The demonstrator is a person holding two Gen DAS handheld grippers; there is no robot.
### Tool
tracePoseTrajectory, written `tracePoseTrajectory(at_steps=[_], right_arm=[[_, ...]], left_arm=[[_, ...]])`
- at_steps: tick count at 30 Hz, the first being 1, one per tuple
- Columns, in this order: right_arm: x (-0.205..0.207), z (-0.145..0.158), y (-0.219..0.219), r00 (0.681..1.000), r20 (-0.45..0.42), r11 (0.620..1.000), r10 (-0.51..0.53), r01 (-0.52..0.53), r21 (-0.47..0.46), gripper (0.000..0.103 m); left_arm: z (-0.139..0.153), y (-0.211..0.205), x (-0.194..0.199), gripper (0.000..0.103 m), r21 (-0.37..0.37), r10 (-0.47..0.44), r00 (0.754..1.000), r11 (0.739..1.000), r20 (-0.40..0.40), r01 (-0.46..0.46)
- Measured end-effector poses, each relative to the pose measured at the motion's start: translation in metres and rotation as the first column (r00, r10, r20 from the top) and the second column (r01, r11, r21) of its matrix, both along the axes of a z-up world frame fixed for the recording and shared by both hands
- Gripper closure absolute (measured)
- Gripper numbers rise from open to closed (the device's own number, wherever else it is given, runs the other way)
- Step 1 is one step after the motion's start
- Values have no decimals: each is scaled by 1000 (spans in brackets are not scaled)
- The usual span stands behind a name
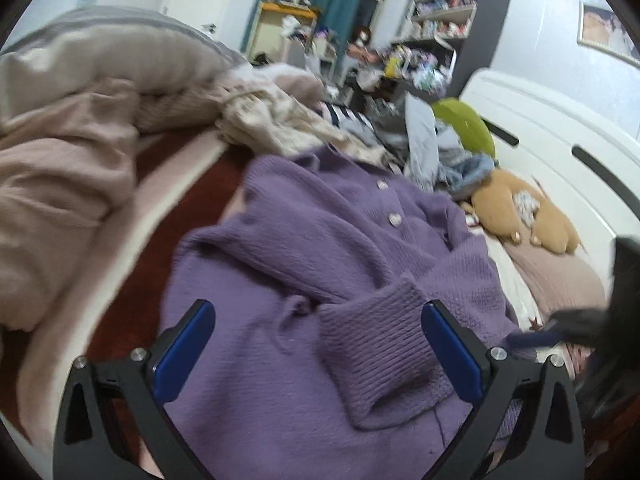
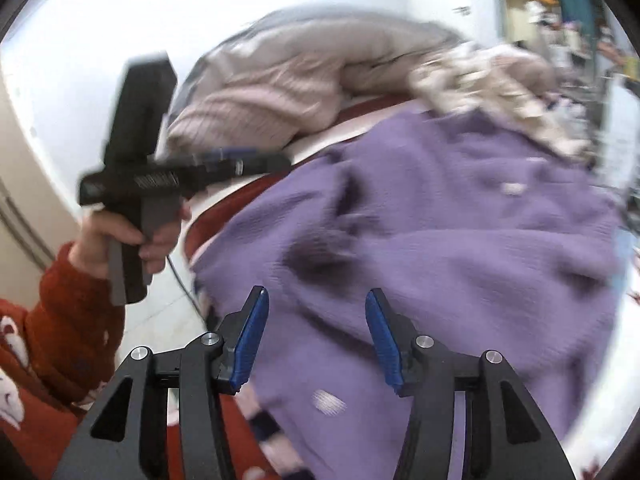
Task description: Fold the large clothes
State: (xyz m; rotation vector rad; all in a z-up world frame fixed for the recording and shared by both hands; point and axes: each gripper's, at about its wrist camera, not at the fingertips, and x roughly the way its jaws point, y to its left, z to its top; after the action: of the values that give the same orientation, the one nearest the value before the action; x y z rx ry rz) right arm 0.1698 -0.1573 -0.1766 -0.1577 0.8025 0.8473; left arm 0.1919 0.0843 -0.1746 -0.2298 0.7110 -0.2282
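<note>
In the left wrist view, the left gripper is seen spread wide, blue-padded fingers empty, above a fuzzy purple knit cardigan on the bed; its ribbed cuff lies between them. A tan plush toy is shown only here, beyond the right finger.

In the blurred right wrist view, the right gripper is parted halfway, nothing clamped, cardigan beneath. A red-sleeved hand left of the fingers is shown only here; lettering on the tool it holds is unreadable.

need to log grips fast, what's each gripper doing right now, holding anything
Left gripper: open, jaws wide over the purple cardigan, holding nothing.
Right gripper: open, holding nothing, cardigan below it.
</note>
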Motion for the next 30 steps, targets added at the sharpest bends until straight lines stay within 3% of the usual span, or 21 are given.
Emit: tracePoseTrajectory(at_steps=[5, 11, 14, 16, 20, 22, 30], right_arm=[[5, 5, -72, 985, 10, 985, -171, 171, -3, 56], [6, -3, -118, 962, -12, 962, -271, 271, -17, 56], [6, -7, -122, 956, -20, 956, -293, 293, -26, 56], [4, -9, -125, 955, -21, 955, -296, 295, -21, 56], [1, -7, -129, 954, -16, 954, -300, 300, -18, 56], [0, -8, -129, 953, -16, 953, -301, 301, -19, 56], [-3, -7, -132, 950, -20, 951, -310, 310, -19, 56]], left_arm=[[-19, -38, 23, 1, -22, -108, 992, 994, -61, 107], [-29, -60, 22, 3, 13, -130, 988, 991, -88, 131], [-29, -61, 20, 14, 34, -123, 988, 991, -95, 127], [-29, -61, 19, 35, 41, -125, 987, 991, -103, 130], [-28, -58, 17, 55, 50, -128, 986, 990, -109, 134], [-27, -57, 15, 72, 54, -130, 986, 989, -104, 136], [-14, -42, 3, 90, 72, -88, 995, 993, -57, 92]])
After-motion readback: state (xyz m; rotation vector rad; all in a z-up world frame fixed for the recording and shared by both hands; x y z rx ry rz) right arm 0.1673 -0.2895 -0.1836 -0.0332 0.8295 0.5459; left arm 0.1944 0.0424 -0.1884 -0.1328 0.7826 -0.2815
